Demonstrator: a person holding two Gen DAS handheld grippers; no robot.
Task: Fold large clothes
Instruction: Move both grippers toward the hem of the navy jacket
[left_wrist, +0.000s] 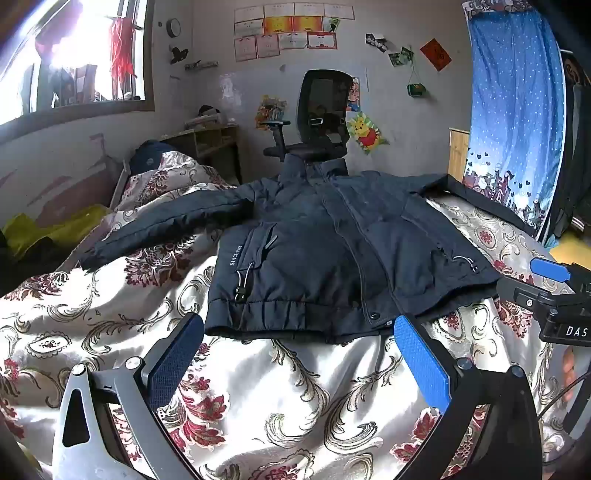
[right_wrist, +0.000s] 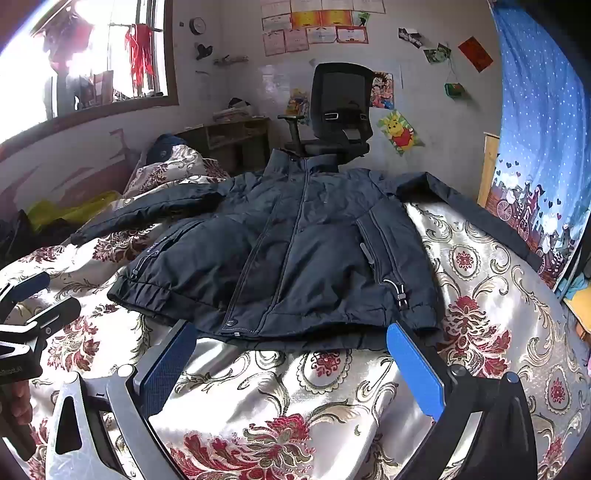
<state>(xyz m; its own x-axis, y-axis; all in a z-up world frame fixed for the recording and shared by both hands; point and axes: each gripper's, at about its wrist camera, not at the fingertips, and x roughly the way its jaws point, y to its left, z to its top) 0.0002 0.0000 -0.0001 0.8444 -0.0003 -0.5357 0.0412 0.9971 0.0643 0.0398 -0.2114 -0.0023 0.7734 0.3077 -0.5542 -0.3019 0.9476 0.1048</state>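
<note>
A dark navy padded jacket (left_wrist: 314, 251) lies flat and face up on the bed, zipped, collar toward the far wall, both sleeves spread out to the sides. It also shows in the right wrist view (right_wrist: 295, 251). My left gripper (left_wrist: 297, 332) is open and empty, its blue pads just short of the jacket's hem. My right gripper (right_wrist: 291, 338) is open and empty, also at the hem, toward its right side. The right gripper shows at the right edge of the left wrist view (left_wrist: 550, 288). The left gripper shows at the left edge of the right wrist view (right_wrist: 33, 302).
The bed has a shiny floral bedspread (left_wrist: 280, 398). A black office chair (left_wrist: 314, 118) stands behind the bed, with a wooden shelf (left_wrist: 210, 140) to its left. A rumpled quilt and yellow cloth (left_wrist: 55, 229) lie at left. A blue curtain (left_wrist: 517, 110) hangs at right.
</note>
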